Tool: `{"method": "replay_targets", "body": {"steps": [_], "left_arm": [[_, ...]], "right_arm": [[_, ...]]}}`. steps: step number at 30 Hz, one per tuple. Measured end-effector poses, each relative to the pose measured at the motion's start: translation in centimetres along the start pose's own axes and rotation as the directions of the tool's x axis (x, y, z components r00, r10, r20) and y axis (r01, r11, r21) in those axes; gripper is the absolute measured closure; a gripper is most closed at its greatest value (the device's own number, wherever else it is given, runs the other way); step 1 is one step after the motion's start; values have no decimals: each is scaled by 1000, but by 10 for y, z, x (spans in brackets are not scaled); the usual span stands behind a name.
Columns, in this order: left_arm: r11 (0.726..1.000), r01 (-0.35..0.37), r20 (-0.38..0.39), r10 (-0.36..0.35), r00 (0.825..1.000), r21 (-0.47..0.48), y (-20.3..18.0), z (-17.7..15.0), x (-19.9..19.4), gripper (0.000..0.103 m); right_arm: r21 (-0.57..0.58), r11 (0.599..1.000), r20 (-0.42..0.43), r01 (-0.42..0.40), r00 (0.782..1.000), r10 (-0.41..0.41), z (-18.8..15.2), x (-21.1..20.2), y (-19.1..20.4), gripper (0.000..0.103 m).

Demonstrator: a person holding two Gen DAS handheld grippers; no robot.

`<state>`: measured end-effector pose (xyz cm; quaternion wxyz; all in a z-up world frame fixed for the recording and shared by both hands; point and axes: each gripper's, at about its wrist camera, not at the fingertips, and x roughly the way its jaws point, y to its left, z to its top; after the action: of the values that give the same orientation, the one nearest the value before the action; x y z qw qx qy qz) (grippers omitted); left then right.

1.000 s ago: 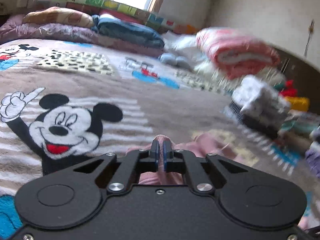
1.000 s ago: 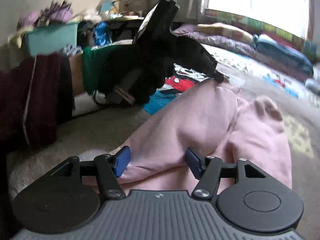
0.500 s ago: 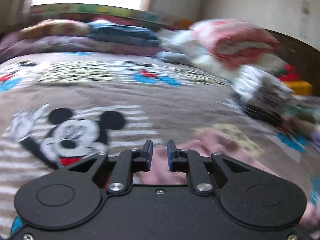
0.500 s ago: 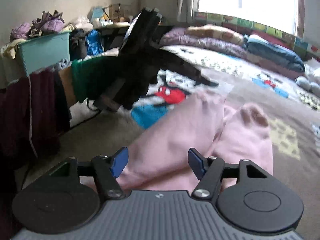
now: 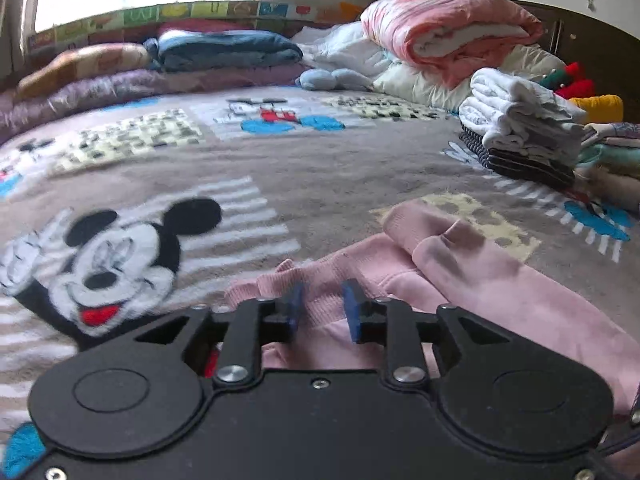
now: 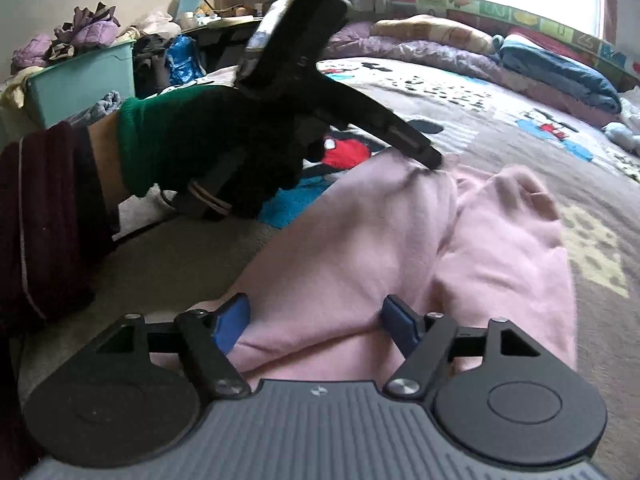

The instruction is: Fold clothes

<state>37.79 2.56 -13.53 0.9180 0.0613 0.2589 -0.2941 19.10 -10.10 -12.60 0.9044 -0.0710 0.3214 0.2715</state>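
A pink garment (image 5: 472,276) lies folded lengthwise on the Mickey Mouse blanket (image 5: 248,168). In the left wrist view my left gripper (image 5: 323,306) is open by a small gap, just above the garment's ribbed edge (image 5: 320,280), holding nothing. The right wrist view shows the same pink garment (image 6: 360,248) spread ahead, with my right gripper (image 6: 316,320) wide open low over its near end. There the left gripper (image 6: 432,158), held by a hand in a black and green glove (image 6: 192,140), tips down onto the garment's far end.
A stack of folded clothes (image 5: 520,136) stands on the right of the bed, with a rolled pink quilt (image 5: 452,28) behind it. Pillows and bedding (image 5: 224,50) line the window side. A teal bin (image 6: 84,80) heaped with clothes sits off the bed's left.
My left gripper, shut on a pinch of pink fabric a second ago, has opened and let it drop onto the bed. The right gripper stays open over the near end.
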Motion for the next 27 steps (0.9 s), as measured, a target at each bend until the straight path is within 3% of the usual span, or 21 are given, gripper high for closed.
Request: {"method": "replay_targets", "body": {"steps": [6,15,21,27], "left_arm": [[996,-37,81,44,996,-79,-5,-2,-61,64],[997,-20,73,26,997,-78,-62,-54,-138,65],[992,-10,60,17,998,-124,-98,-87,-186,65],[997,-30,26,32,999,-69,-134,-110,-197,65]], "right_arm": [[-37,999,48,35,998,-33,-22,-59,5,33],[-28,981,107,193,976,-189,-77,-124,-23,33],[-20,981,149,192,971,-187,-101,-130,-30,35],[-49,986,157,159,976,-149,-116,-127,-22,35]]}}
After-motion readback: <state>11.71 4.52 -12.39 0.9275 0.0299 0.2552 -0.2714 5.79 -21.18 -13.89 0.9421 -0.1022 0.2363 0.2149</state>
